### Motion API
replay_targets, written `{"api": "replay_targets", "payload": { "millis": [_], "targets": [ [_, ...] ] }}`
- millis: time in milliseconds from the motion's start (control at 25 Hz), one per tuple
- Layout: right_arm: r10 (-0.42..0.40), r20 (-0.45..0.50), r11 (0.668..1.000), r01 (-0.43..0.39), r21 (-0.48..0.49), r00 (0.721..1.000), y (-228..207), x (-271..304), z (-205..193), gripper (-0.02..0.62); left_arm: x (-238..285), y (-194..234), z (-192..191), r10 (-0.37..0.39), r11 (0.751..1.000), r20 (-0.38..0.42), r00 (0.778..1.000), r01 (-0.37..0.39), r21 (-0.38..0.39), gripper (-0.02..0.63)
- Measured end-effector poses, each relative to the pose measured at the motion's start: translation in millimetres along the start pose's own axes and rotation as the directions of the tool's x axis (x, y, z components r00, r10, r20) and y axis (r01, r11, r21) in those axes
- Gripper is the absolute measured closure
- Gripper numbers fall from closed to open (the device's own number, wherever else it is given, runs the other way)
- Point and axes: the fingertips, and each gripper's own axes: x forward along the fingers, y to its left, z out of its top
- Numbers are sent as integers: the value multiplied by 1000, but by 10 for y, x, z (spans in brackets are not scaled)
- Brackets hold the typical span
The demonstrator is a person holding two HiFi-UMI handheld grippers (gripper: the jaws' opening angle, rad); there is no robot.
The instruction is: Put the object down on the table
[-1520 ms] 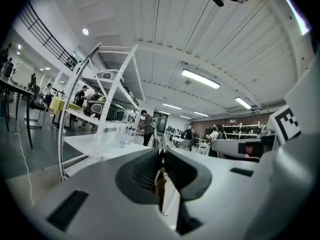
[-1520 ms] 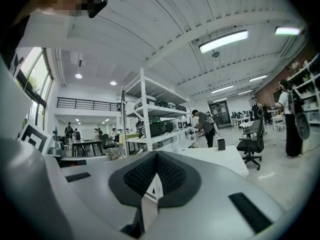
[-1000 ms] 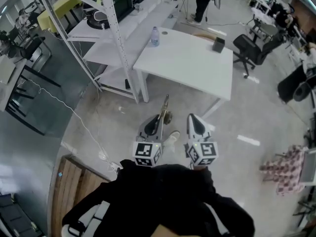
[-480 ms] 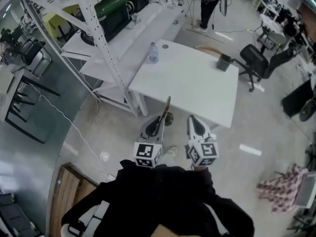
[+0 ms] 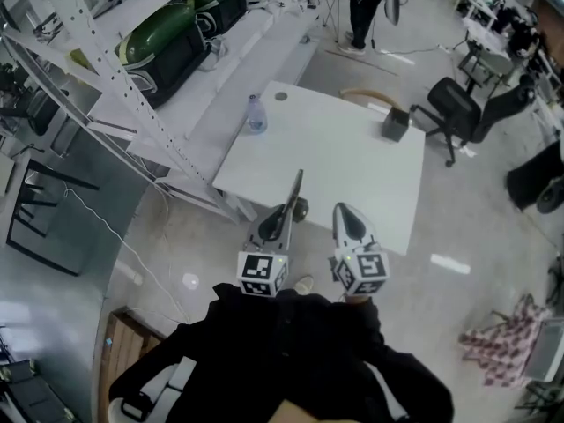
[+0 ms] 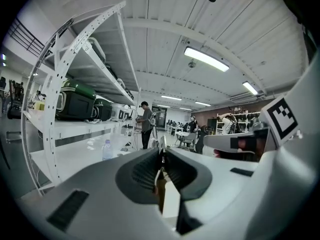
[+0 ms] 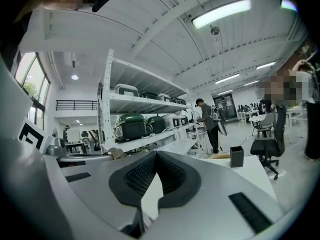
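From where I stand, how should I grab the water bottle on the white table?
Grip the water bottle around its round middle, below the cap, coming in level from the near side: it stands upright by the white table's far left corner.

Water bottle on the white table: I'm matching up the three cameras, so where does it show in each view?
Head view: the water bottle stands near the far left corner of the white table.
Left gripper view: left of centre, just below mid-height.
Right gripper view: not in it.
Shared landmark: the standing person beyond the table, in all three views.
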Motion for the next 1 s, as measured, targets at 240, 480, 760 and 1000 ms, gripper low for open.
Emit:
{"api": "replay_targets", "payload": {
  "millis": [240,480,760,1000],
  "targets": [
    [6,-4,1000,-6,19,1000,-214,275,-24,594,362,77,-37,-5,1000,-14,1000,5,1,574],
    [-18,-37,999,19,25,999,-357,384,-154,594,520,99,-77,-19,1000,-30,999,20,7,574],
    [-57,-64,998,60,37,996,-395,634,-192,594,778,220,-94,-65,998,-51,997,66,10,574],
    [-103,-84,993,108,55,991,-427,860,-67,594,1051,439,-5,-97,995,-88,991,99,22,574]
  ]
}}
